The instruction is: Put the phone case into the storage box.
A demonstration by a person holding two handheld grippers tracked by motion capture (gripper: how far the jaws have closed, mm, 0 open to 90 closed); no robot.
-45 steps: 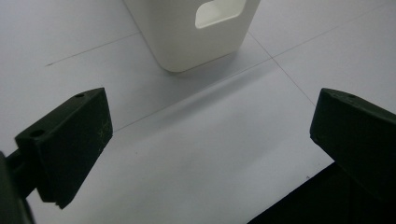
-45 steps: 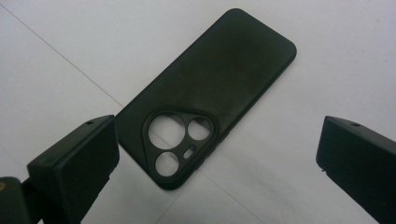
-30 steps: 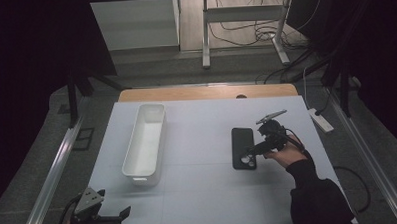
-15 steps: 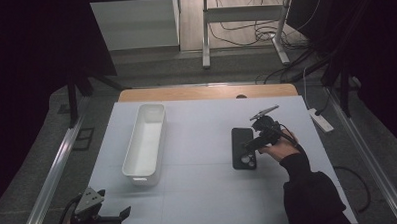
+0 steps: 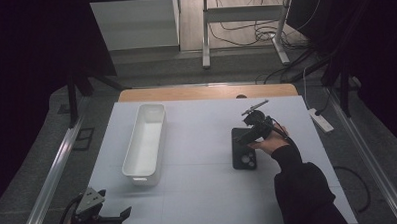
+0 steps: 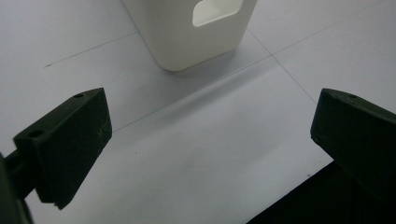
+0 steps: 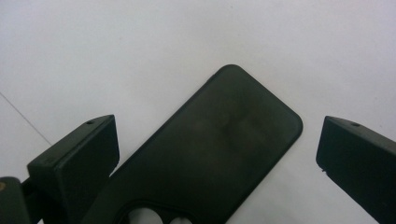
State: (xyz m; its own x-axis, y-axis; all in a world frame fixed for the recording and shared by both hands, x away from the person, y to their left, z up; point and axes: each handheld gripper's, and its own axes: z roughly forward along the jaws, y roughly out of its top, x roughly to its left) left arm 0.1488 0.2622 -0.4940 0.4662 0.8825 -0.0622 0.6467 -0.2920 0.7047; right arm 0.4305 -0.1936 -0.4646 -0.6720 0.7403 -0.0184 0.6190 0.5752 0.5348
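Note:
A black phone case (image 5: 244,149) lies flat on the white table at centre right, its camera cutout toward the near end. My right gripper (image 5: 248,134) hovers over the case's far half, jaws wide apart. In the right gripper view the case (image 7: 219,149) sits between and below the open gripper (image 7: 217,154). A long white bin (image 5: 145,144) stands at centre left. My left gripper (image 5: 121,216) rests near the front left edge of the table, open; the left gripper view shows it (image 6: 210,140) aimed at the bin's handle end (image 6: 201,28) with nothing between the jaws.
The table's front edge runs under the left gripper, with dark floor (image 6: 308,200) beyond it. A wooden strip (image 5: 206,92) borders the far edge. A power strip (image 5: 319,120) lies off the right side. Metal rails flank the table.
The right gripper has shifted left and slightly away, coming over the phone case's far half. The left gripper has stayed put.

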